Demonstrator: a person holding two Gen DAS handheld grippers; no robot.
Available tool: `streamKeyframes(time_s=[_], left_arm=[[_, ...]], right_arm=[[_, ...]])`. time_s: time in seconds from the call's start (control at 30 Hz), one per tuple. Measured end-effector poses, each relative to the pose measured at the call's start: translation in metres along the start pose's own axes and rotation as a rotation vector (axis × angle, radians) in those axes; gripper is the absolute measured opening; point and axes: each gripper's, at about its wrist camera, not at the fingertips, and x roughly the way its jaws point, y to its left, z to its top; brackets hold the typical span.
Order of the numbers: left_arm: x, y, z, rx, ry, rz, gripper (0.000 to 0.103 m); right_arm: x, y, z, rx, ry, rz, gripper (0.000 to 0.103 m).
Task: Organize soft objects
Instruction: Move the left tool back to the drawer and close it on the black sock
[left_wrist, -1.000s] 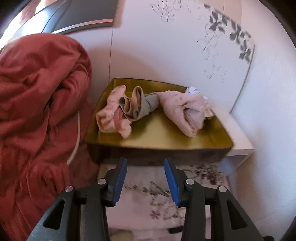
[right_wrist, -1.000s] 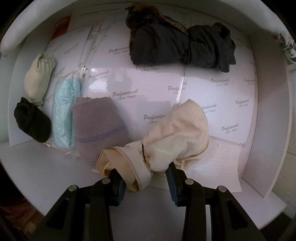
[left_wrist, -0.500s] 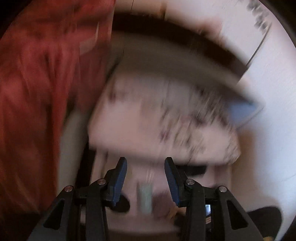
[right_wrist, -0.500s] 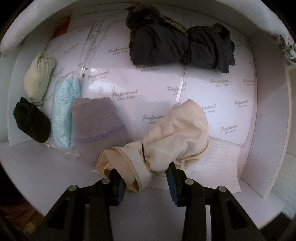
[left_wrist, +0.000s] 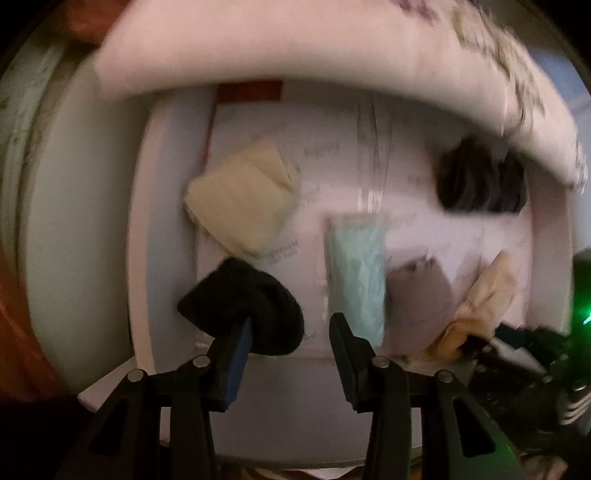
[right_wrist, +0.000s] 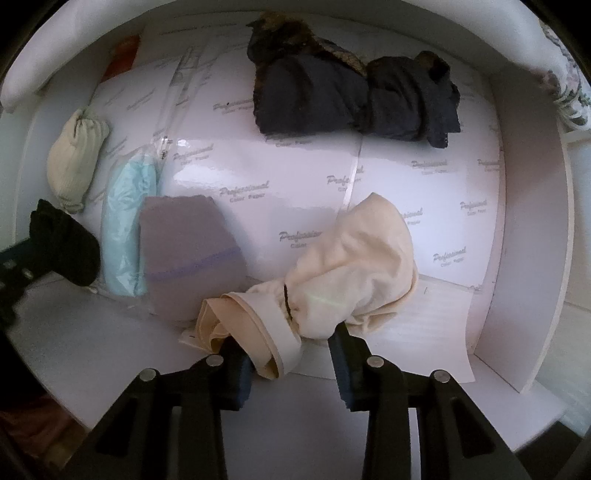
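Inside a white drawer (right_wrist: 524, 221) lined with glossy printed paper, my right gripper (right_wrist: 286, 338) points down with its jaws closing on a bunched cream garment (right_wrist: 354, 266), and the pads press it from both sides. My left gripper (left_wrist: 291, 325) is open and its jaws are opening. A black sock bundle (left_wrist: 240, 306) lies partly between them against the left finger, clear of the right one. Next to it lie a cream sock bundle (left_wrist: 240, 206), a light blue packet (left_wrist: 354, 273) and a folded mauve piece (left_wrist: 417, 306). Dark garments (right_wrist: 351, 96) sit at the back.
A floral-printed white cushion (left_wrist: 295, 44) overhangs the drawer's far side. Red fabric (left_wrist: 22, 332) hangs to the left of the drawer. An orange-red flat item (right_wrist: 125, 55) lies in the back left corner. The drawer's right wall stands close to the cream garment.
The left wrist view has swung from the gold tray of pink clothes down into the drawer, onto the black bundle. The left gripper now shows at the right view's left edge. The right gripper stays put.
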Motion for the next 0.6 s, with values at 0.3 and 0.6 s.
streamKeyframes(time_s=[0.3, 0.6], left_arm=[[0.001, 0.007, -0.004, -0.031, 0.001, 0.005, 0.046], [0.007, 0.014, -0.005, -0.038, 0.017, 0.03, 0.046]], right_arm=[[-0.008, 0.0, 0.0, -0.019, -0.032, -0.033, 0.029], [-0.027, -0.005, -0.001, -0.012, -0.081, -0.032, 0.027]])
